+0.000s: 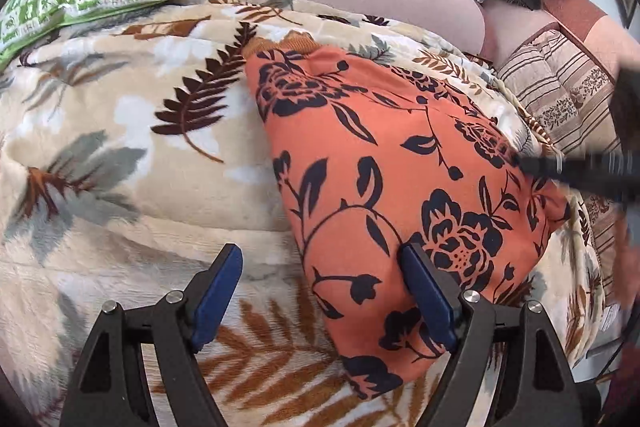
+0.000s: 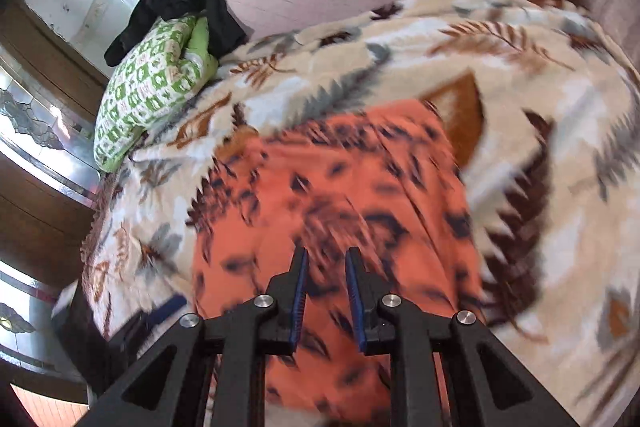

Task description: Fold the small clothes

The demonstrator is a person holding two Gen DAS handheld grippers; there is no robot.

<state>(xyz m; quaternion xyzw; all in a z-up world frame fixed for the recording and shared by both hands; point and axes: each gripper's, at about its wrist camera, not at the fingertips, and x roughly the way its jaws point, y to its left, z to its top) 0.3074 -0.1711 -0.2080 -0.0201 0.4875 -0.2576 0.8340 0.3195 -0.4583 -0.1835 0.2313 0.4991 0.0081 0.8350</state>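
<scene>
An orange garment of thin woven cloth printed with dark navy flowers and vines lies spread on a plush cream blanket patterned with brown and grey fern leaves, which covers the bed. In the left wrist view the garment runs from a rust-coloured ribbed hem at the far end down to a narrower end beside the near fingers. It looks to be lying as a doubled panel, so my judgement is that one fold is down and the next one is being lined up.

The left tongs stand wide apart with nothing pinched. Their right blue pad sits over the garment's near left edge, and the left pad hangs over bare blanket, so the edge runs between them.

The right tongs hover above the middle of the orange cloth. A narrow gap shows between their blue pads and no cloth is caught in it. Their view is streaked with motion blur. In the left view a dark blurred bar crosses the garment's right-hand edge; it is probably the right tongs, though it is too smeared to be sure.

The next move calls for each pair of tongs to close on an edge or corner of the cloth, catching all layers, then carry it across evenly so the panel halves without dragging the soft blanket along.
</scene>
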